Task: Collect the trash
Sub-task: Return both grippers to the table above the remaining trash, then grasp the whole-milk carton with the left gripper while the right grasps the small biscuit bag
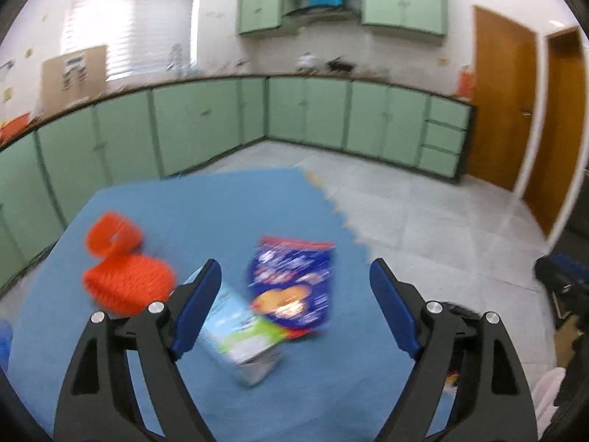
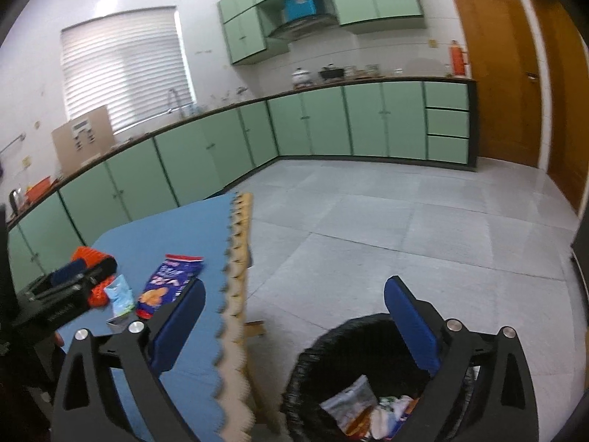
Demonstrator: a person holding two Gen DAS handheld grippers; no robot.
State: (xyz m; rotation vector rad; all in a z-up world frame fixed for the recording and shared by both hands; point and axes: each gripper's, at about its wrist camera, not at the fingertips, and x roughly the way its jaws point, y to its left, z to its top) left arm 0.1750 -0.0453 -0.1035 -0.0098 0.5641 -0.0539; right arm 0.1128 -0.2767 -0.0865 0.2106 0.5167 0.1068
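Black bin (image 2: 368, 375) only in right view

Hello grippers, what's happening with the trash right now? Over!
Left gripper open, above the blue snack bag and pale wrapper on the blue mat. Right gripper open, empty, over the black bin. Nothing blocking.

Left tongs (image 1: 295, 276) hide part of pale packet (image 1: 239, 328).

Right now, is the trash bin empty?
No. The black-lined trash bin already holds crumpled wrappers at its bottom.
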